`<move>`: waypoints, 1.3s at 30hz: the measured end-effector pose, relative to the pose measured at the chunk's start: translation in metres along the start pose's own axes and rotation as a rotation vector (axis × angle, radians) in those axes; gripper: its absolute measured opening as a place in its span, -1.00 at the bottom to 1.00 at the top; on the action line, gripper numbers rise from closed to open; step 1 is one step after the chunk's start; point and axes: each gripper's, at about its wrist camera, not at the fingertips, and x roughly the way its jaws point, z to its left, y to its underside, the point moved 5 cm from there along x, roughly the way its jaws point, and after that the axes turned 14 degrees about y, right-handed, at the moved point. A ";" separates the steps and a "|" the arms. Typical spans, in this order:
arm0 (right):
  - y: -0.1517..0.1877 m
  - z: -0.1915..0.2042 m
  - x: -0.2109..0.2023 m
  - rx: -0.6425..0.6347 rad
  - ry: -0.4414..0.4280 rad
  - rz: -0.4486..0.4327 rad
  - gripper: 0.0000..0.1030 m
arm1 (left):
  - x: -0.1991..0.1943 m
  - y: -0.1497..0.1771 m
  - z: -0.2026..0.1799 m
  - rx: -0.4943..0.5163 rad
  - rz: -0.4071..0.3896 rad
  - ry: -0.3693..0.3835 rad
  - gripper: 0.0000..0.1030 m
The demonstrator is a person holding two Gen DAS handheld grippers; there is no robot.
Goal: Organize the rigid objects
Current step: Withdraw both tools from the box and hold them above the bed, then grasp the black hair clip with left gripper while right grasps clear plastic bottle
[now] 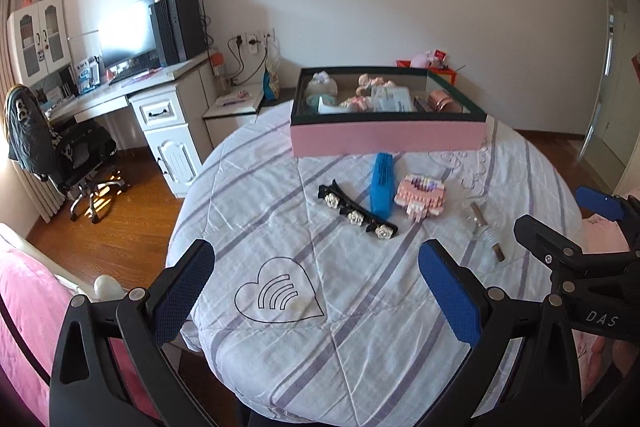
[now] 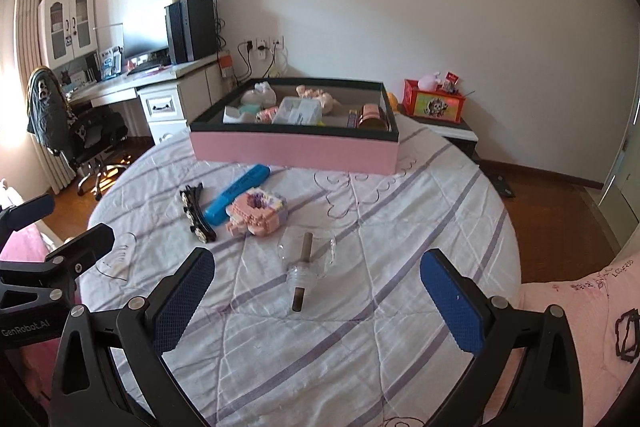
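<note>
Both tools wide and empty, left [image 1: 316, 289], right [image 2: 318, 291], above striped quilt [image 2: 360, 347].

On the bed [image 1: 360, 307] before me, the box [image 1: 388, 139] sits farthest back, holding small things. Nearer, left to right, lie the hair clip [image 1: 357, 215], the case [image 1: 382, 187], the brick model [image 1: 420, 195] and the bottle [image 1: 482, 227].

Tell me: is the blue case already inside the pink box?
No, the blue case lies on the bedspread in front of the pink box.
</note>
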 end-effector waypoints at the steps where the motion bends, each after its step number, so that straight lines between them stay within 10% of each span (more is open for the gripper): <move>1: 0.003 0.003 0.011 -0.004 -0.008 0.018 1.00 | 0.008 0.003 0.002 -0.006 0.018 0.001 1.00; 8: 0.012 0.012 0.068 -0.032 -0.035 0.128 0.96 | 0.044 0.013 0.009 -0.035 0.097 0.020 1.00; 15: 0.012 0.017 0.087 -0.099 -0.082 0.172 0.02 | 0.074 0.010 0.001 -0.039 0.153 0.049 1.00; 39: 0.006 0.000 0.095 -0.042 -0.112 0.163 0.02 | 0.117 -0.006 0.057 -0.148 0.182 -0.071 0.97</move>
